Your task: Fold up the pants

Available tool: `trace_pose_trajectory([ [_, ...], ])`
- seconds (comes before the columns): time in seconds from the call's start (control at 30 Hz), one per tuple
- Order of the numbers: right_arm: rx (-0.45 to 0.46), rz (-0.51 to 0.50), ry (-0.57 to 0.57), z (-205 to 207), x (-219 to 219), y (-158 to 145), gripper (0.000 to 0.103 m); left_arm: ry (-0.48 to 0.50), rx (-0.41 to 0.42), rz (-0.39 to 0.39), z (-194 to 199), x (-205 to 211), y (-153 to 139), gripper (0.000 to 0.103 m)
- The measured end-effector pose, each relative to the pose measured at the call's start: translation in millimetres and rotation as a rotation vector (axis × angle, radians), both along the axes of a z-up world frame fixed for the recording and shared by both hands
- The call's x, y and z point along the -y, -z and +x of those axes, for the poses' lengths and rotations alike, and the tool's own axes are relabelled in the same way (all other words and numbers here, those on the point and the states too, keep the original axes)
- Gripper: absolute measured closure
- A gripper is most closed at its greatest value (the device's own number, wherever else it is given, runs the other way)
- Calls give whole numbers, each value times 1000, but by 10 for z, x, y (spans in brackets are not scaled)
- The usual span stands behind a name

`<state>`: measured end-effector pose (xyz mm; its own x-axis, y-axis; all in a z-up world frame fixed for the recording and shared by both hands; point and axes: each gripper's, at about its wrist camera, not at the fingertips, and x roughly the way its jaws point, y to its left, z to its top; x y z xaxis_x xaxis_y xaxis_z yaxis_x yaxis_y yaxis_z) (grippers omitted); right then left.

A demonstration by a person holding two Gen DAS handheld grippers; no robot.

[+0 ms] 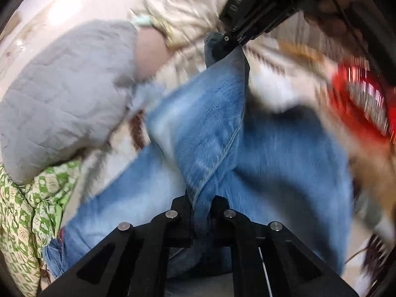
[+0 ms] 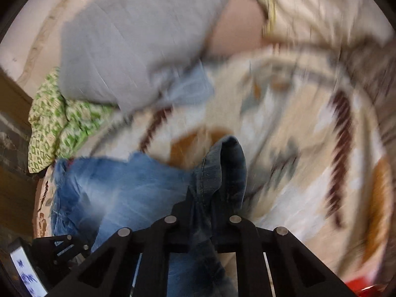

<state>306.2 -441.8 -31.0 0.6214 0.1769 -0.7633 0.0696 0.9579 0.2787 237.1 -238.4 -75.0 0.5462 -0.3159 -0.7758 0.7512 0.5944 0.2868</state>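
Light blue denim pants (image 1: 205, 128) hang stretched between my two grippers above a patterned bed cover. My left gripper (image 1: 201, 205) is shut on a bunched edge of the denim. The right gripper (image 1: 229, 40) shows at the top of the left wrist view, pinching the far end of the same fabric. In the right wrist view my right gripper (image 2: 203, 210) is shut on a darker hemmed fold of the pants (image 2: 217, 170), and the rest of the denim trails off to the lower left. The left gripper (image 2: 61, 247) shows at the bottom left there. Both views are motion-blurred.
A grey quilted pillow (image 1: 61, 99) and a green-patterned cloth (image 1: 27, 212) lie at the left on the cream, brown-patterned bed cover (image 2: 297, 136). A cream blanket (image 1: 183, 7) lies behind. A red object (image 1: 358, 99) is at the right. Dark wooden furniture (image 2: 12, 123) stands at the left edge.
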Motion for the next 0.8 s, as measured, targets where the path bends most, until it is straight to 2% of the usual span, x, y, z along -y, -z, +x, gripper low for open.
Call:
trace_pose_trajectory([
  [0.1,129,-102,29,-67,-17,-498,92,-33,-15,-113,115,37,-281,96],
  [0.13,162,-145,45,-75,-35,-647,92,-39,-22,-125,152,83,-307,96],
  [0.2,165,-217,74,15,-89,-775,92,-44,-28,-100,223,212,-250,96],
  [0.23,138,-246,86,114,-100,-759,92,-49,-48,-71,268,290,-171,96],
  [0.3,57,-272,111,344,-83,-593,92,-67,-110,-23,349,424,39,96],
  [0.37,-49,-268,148,539,31,-292,92,-75,-163,0,388,482,228,96],
  [0.4,-126,-234,177,662,131,-50,87,-84,-200,18,412,515,331,96],
  [0.47,-218,-158,203,718,287,256,78,-96,-258,43,415,545,482,95],
  [0.5,-247,-120,213,695,363,376,60,-98,-253,40,390,536,494,93],
  [0.53,-249,-69,216,651,440,442,28,-106,-239,33,363,524,463,81],
  [0.57,-241,-51,219,584,481,441,17,-98,-202,22,357,471,402,46],
  [0.6,-209,-47,230,486,544,373,10,-123,-190,15,342,432,336,27],
  [0.63,-180,-49,230,414,583,299,10,-156,-173,-30,319,300,228,8],
  [0.73,-104,-2,208,78,691,35,9,-156,-207,-183,194,7,-109,7],
  [0.8,-57,30,175,-232,658,-123,5,-144,-191,-236,32,-165,-287,7],
])
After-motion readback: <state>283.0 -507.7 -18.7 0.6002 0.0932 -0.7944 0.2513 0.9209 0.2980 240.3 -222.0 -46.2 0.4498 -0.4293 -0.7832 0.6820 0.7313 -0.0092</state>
